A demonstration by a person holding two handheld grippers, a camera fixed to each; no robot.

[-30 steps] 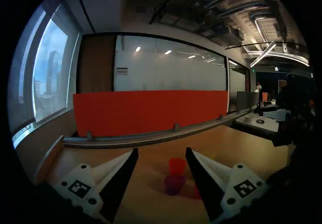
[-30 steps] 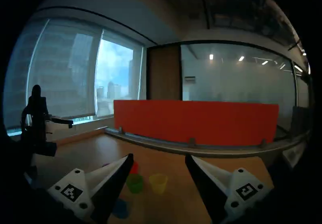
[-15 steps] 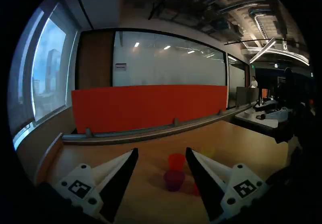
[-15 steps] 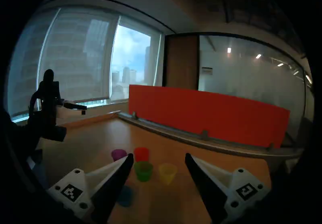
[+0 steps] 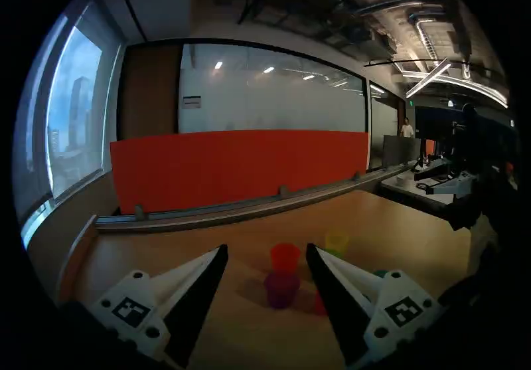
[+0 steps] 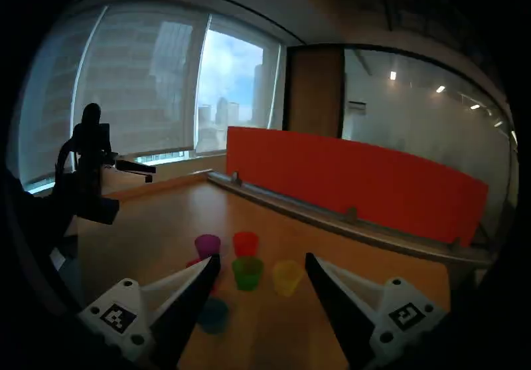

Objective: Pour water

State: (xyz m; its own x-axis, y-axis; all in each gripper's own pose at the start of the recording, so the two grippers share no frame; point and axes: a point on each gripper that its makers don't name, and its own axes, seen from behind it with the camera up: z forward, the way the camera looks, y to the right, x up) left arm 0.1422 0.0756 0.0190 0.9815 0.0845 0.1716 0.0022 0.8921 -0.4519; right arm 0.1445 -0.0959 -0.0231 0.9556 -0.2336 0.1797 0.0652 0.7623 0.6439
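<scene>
**Left gripper view, L to R**
- window [image 5: 66, 131]: far-left wall, daylight, towers outside.
- orange partition [image 5: 239, 167]: upright panel along the table's far edge.
- my left gripper [image 5: 266, 249]: fingers spread wide w/ nothing btwn the pads. I hold it above the table [image 5: 411, 230], and the cups sit ahead of it in the gap.
- purple cup [image 5: 281, 289]: upright, nearest to me, btwn my two fingers and touching neither.
- red cup [image 5: 285, 258]: upright, just behind the purple cup.
- low red item [image 5: 320, 303]: just right of the purple cup, mostly hidden by my finger. Can't tell what it is.
- yellow cup [image 5: 336, 240]: farther back, right of the red cup, base cut off by my finger.

**Right gripper view, L to R**
- dark silhouette [image 6: 86, 171]: far left, over the table's edge. Too dark to ID.
- purple cup [image 6: 208, 245]: back row, left.
- blue cup [image 6: 214, 315]: nearest to me, beside my left-hand finger.
- red cup [image 6: 245, 244]: back row, just right of the purple cup, a small gap btwn them.
- green cup [image 6: 247, 272]: directly in front of the red cup.
- my right gripper [image 6: 262, 258]: fingers spread wide, gripping nothing, above the table, aimed at the cup cluster.
- yellow cup [image 6: 287, 277]: just right of the green cup.
- orange partition [image 6: 358, 184]: behind the cups, running off to the right.

All cups are upright. I can't tell what is in any of them.
</scene>
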